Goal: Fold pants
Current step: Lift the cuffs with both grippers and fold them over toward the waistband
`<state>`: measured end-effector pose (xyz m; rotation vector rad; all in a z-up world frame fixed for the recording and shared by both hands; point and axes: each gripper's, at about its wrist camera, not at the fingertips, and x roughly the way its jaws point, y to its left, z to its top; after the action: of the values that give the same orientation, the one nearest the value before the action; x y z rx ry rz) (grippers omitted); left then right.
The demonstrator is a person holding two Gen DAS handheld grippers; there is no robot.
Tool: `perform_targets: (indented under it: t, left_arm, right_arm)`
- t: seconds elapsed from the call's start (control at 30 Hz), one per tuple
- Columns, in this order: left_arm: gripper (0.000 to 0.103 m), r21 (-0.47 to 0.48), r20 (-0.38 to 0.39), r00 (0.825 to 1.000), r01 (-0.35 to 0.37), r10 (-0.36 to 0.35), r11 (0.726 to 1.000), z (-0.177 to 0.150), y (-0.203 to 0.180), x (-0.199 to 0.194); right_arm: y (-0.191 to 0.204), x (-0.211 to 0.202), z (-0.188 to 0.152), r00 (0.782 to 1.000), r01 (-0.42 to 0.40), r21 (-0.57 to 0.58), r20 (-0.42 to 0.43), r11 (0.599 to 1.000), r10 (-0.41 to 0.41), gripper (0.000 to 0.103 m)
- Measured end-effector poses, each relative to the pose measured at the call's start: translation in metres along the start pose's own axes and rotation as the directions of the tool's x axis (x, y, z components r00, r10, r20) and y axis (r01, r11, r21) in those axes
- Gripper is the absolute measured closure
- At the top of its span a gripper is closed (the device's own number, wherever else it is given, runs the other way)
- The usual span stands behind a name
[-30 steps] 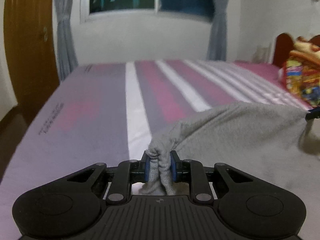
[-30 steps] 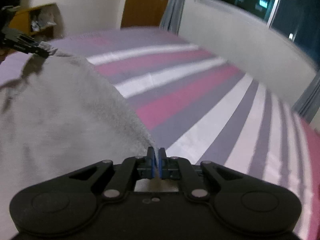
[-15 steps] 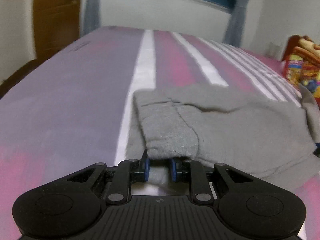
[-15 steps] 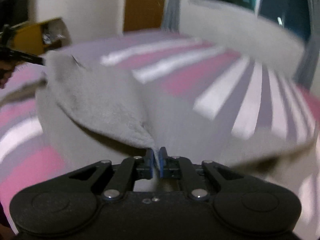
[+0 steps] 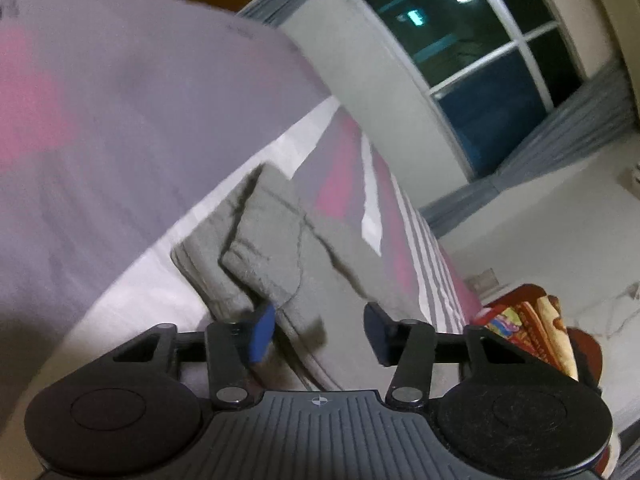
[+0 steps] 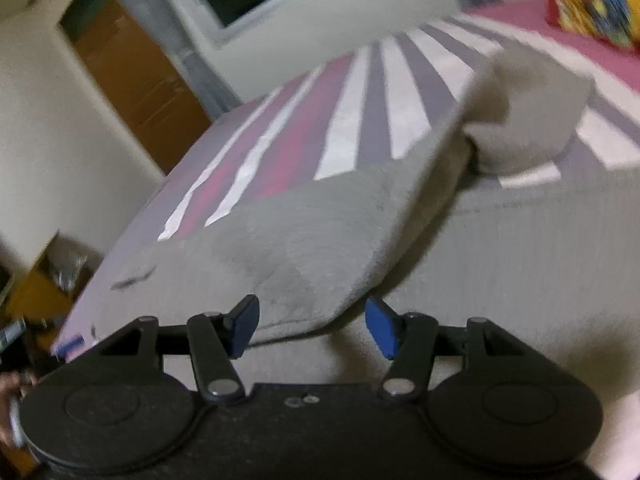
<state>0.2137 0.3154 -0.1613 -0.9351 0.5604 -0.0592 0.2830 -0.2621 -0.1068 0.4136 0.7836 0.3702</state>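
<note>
striped bed [image 5: 120, 128] | dark window [image 5: 480, 60] (curtained) | wooden door [image 6: 136, 80] | colourful blanket [image 5: 532, 332]

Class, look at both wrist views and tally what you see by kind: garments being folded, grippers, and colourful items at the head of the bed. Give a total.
Grey pants: 1
Grippers, left gripper and right gripper, both open: 2
Colourful blanket: 1
Total: 4

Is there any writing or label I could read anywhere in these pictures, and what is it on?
None can be read.
Dark print on the bedsheet at its far edge: too blurred.
Colourful blanket by the wall: pattern only, no legible words.
Left tool base: small round emblem, no text.
</note>
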Motion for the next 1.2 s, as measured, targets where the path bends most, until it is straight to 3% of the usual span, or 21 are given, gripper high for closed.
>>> perform_targets:
  t: [0.1,0.2,0.23,0.27,0.4,0.5,0.57,0.67,0.73,0.77,0.83,0.93,1.07,1.2]
  left_arm:
    - [0.058,-0.040,-0.010,1.000,-0.025,0.025,0.999,0.000,0.000,0.018]
    - [0.068,-0.051,-0.005,0.999,-0.050,0.050,0.997,0.002,0.000,0.031]
    - [0.069,-0.059,0.000,0.998,-0.057,0.057,0.997,0.002,-0.001,0.036]
    - [0.074,-0.061,0.003,0.998,-0.066,0.067,0.996,0.002,-0.001,0.036]
    - [0.080,-0.048,0.021,0.998,-0.053,0.054,0.997,0.011,-0.007,0.030]
    - [0.080,-0.034,0.063,0.998,0.009,-0.007,0.999,0.023,-0.019,0.022]
    - [0.080,0.004,0.074,0.997,0.012,-0.013,1.000,0.030,-0.026,0.014]
    - [0.080,0.030,0.019,0.998,-0.059,0.058,0.998,0.032,-0.014,0.017]
    - [0.080,0.058,-0.054,0.986,-0.153,0.156,0.987,0.023,-0.002,0.028]
    - [0.080,0.059,-0.065,0.984,-0.165,0.168,0.985,0.018,0.003,0.030]
    - [0.080,0.012,-0.046,0.988,-0.145,0.145,0.989,0.015,0.008,0.026]
    - [0.081,0.047,-0.040,0.986,-0.158,0.159,0.986,0.016,-0.004,0.024]
    - [0.081,0.068,-0.002,0.994,-0.109,0.110,0.992,0.022,-0.019,0.014]
    - [0.081,0.089,-0.041,0.981,-0.186,0.190,0.979,0.019,-0.011,0.023]
  right_arm:
    - [-0.002,0.014,-0.002,1.000,0.010,0.048,-0.020,0.999,-0.009,0.046]
    - [-0.005,0.024,-0.004,0.998,0.053,0.078,-0.045,0.996,-0.050,0.054]
    - [-0.008,0.030,-0.002,0.997,0.071,0.092,-0.049,0.993,-0.066,0.070]
    - [-0.013,0.035,0.000,0.995,0.090,0.107,-0.057,0.990,-0.084,0.096]
    - [-0.021,0.032,-0.007,0.997,0.074,0.115,-0.046,0.991,-0.069,0.098]
    - [-0.003,0.000,-0.019,0.999,0.028,0.043,0.016,0.999,-0.029,0.098]
    - [0.006,-0.024,-0.027,0.998,-0.018,0.013,0.059,1.000,0.017,0.098]
    - [0.009,-0.045,-0.046,0.997,-0.034,-0.003,0.071,0.999,0.034,0.098]
    - [-0.003,-0.028,-0.061,1.000,0.010,0.004,-0.006,1.000,-0.010,0.098]
    - [-0.012,-0.016,-0.071,0.998,0.028,0.026,-0.058,0.999,-0.027,0.098]
    - [-0.023,-0.008,-0.084,0.997,0.032,0.055,-0.076,0.998,-0.028,0.098]
    - [-0.024,-0.014,-0.092,0.997,0.042,0.046,-0.064,0.998,-0.039,0.098]
    - [-0.014,-0.032,-0.088,0.999,0.027,0.010,-0.042,1.000,-0.026,0.098]
    - [-0.015,-0.044,-0.100,0.999,0.026,-0.005,-0.043,1.000,-0.026,0.098]
